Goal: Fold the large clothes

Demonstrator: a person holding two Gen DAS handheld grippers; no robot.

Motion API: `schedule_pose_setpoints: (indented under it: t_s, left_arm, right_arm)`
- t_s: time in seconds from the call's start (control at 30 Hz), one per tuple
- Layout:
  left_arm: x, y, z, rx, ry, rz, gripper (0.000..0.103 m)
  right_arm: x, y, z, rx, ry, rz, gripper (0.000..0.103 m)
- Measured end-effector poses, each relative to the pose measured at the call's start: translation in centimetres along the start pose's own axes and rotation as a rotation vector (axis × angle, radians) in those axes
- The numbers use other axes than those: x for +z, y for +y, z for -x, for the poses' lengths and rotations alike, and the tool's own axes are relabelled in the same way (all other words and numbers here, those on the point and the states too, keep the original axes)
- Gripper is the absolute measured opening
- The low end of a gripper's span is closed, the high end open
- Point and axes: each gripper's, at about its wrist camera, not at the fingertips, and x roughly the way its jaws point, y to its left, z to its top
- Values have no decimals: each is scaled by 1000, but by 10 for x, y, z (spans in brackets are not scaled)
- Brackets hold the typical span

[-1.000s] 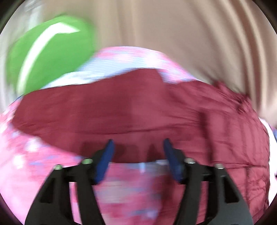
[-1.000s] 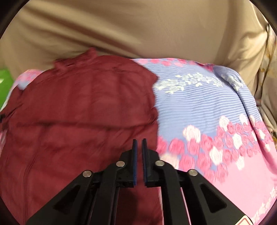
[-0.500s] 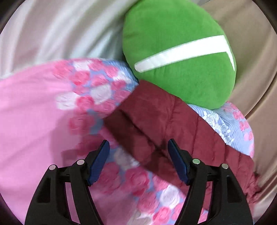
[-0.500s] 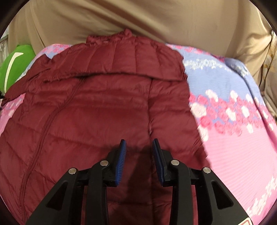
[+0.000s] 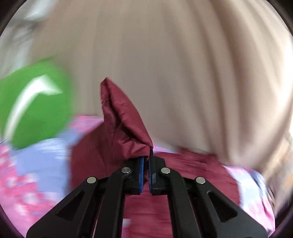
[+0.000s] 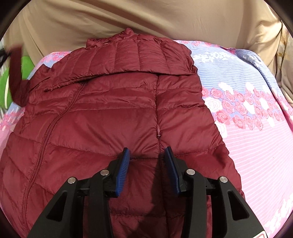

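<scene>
Blue-padded jaws of our left gripper [image 5: 146, 174] had just closed on a pinch of the maroon puffer jacket [image 6: 113, 117], its cuff [image 5: 124, 119] standing lifted off the bed. Our right gripper [image 6: 147, 168] hovered low over the jacket's body near a zip pull [image 6: 158, 132], its jaws just opening, nothing between them. Jacket lay spread on the floral bedsheet [image 6: 256, 139]. Farther off: green cushion [image 5: 34, 106], beige curtain [image 6: 146, 16]. We judged the sleeve fold was in hand; next, carry the sleeve across the body while the right side steadies it.
</scene>
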Motion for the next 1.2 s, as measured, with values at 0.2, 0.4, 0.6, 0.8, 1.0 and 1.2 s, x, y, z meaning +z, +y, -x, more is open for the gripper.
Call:
schedule_pose_setpoints:
  t_s: [0.2,0.4,0.6,0.8,1.0,1.2]
  left_arm:
    - [-92,-190,-85,-220,238,-204,8]
    - [-204,-226,-135,-226,497,-233,54]
    - [-167,-151,-89,-199,388,-111,74]
    - [-140,-52,-76,11,319,12,76]
    - [-142,23,-92,160,333,157,71]
    - [-147,22,-108,183,338,103,63]
  right_arm:
    - [1,-8,4,62,6,-36,45]
    - [10,-30,16,113,26,-70,48]
    - [53,-51,21,133,-5,-55,56]
    - [104,-41,-24,238,42,-100,58]
    - [127,-20,-85,254,165,-167,47]
    - [176,6,-22,192,-154,-29,3]
